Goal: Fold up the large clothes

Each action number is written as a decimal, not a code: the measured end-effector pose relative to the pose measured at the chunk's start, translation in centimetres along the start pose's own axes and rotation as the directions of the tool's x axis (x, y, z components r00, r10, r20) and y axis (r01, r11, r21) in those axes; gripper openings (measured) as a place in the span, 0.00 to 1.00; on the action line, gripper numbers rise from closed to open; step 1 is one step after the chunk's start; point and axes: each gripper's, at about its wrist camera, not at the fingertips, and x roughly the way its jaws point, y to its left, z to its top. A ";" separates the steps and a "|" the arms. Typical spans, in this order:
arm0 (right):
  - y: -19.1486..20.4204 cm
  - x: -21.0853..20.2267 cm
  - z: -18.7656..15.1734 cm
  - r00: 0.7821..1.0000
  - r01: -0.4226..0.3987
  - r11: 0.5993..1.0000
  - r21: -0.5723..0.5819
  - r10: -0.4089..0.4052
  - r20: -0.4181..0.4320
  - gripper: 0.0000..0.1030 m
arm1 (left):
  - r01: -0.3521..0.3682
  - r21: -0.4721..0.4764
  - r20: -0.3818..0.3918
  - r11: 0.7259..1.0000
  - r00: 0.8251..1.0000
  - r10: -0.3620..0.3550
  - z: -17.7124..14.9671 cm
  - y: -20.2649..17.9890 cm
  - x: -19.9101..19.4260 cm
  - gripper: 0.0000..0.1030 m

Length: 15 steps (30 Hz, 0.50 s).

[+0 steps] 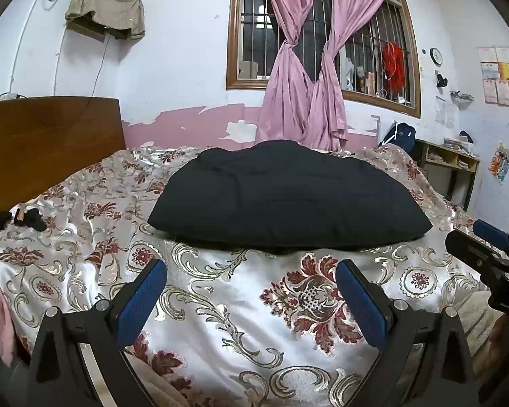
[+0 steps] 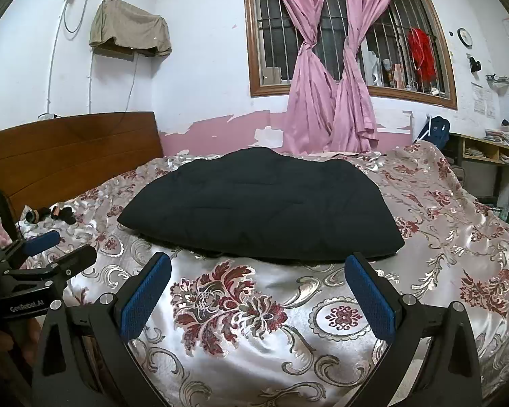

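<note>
**Both tools idling off the garment — fold looks closed or between passes**

Left tool (image 1: pixel 251 300) is hovering over the near edge of the bed (image 1: pixel 220 322), fingers spread wide, pinching nothing. Black garment (image 1: pixel 288 196) is lying mid-bed as a compact, puffy bundle, its near hem just beyond both tools and touching neither. Right tool (image 2: pixel 258 300) is sitting alongside at the same near edge, also spread and empty.

Judging: the bundle is looking already folded, so either done or one more halving pending. If halving, the next move is needing both tools to go forward, pinch the two near corners and carry them toward the far edge together.
</note>
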 end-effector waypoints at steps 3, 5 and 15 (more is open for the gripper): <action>0.0 -0.1 0.0 1.000 -0.003 1.000 -0.003 0.003 -0.002 0.97 | -0.001 -0.006 0.006 1.000 1.000 0.001 0.0 0.0 -0.1 0.97; 0.0 -0.1 0.0 1.000 -0.004 1.000 -0.005 0.004 -0.001 0.98 | -0.001 -0.007 0.007 1.000 1.000 0.001 0.0 0.1 -0.1 0.97; 0.0 -0.1 -0.1 1.000 -0.005 1.000 -0.007 0.005 -0.001 0.98 | -0.002 -0.006 0.007 1.000 1.000 0.002 0.0 0.0 -0.1 0.97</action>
